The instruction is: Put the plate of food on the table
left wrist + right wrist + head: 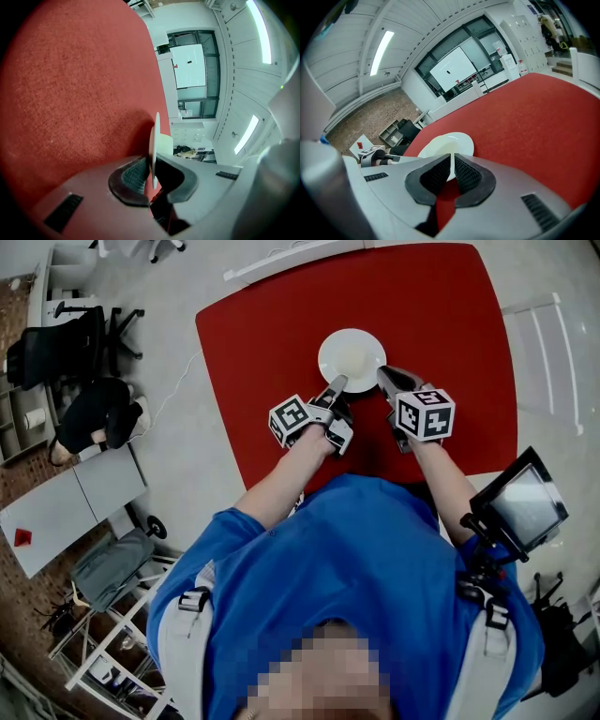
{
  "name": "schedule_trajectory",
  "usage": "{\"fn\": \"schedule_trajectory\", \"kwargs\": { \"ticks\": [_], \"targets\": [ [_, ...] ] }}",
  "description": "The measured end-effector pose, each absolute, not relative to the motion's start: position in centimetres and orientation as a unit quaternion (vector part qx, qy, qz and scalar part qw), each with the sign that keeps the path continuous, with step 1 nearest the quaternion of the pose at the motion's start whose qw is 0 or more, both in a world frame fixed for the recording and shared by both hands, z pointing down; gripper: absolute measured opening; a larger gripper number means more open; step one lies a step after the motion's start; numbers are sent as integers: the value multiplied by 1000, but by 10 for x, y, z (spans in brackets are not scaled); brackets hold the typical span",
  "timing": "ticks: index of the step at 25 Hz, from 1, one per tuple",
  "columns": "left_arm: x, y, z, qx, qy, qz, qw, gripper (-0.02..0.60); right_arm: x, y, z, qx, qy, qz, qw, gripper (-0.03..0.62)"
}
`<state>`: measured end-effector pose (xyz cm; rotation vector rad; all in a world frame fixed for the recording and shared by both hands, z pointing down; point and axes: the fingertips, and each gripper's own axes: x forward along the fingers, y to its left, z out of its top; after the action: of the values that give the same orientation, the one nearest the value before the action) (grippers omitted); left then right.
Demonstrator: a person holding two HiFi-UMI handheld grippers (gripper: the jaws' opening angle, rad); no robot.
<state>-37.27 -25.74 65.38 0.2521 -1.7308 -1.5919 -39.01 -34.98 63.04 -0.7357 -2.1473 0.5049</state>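
White plate (161,143) edge-on in left claw (152,166), round from overhead

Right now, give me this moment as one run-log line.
left gripper: jaws shut on plate rim | right gripper: jaws shut on plate rim | plate: over red table, touchdown unclear

A black office chair (70,338) stands on the grey floor (187,460), with a thin white cable (181,379) trailing nearby. Lower in the head view, a pale grey side table (75,502) carries a small red object (22,537). Beside it are a grey bag (111,568) and a white wire rack (108,657). At the right, a dark-framed screen (523,505) sits on a stand. The right gripper view shows a brick wall (361,117) and a ceiling light strip (380,47).
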Motion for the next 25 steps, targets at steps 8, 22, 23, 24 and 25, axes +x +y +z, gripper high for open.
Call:
{"fn": "schedule_trajectory", "kwargs": {
  "ticks": [8, 22, 23, 24, 25],
  "targets": [
    [-370, -258, 655, 107, -686, -603, 393, 27, -389, -347, 632, -291, -846, 196, 401, 3],
    [-357, -268, 657, 172, -738, -464, 459, 109, -392, -351, 633, -288, -848, 200, 397, 3],
    [-355, -269, 658, 178, -743, -447, 465, 110, -392, -351, 633, -288, -848, 200, 396, 3],
    [-353, -269, 659, 185, -748, -428, 472, 110, -392, -350, 633, -289, -848, 200, 396, 3],
    [-352, -270, 659, 193, -753, -408, 479, 110, -392, -350, 633, -290, -848, 199, 396, 3]
  ]
}}
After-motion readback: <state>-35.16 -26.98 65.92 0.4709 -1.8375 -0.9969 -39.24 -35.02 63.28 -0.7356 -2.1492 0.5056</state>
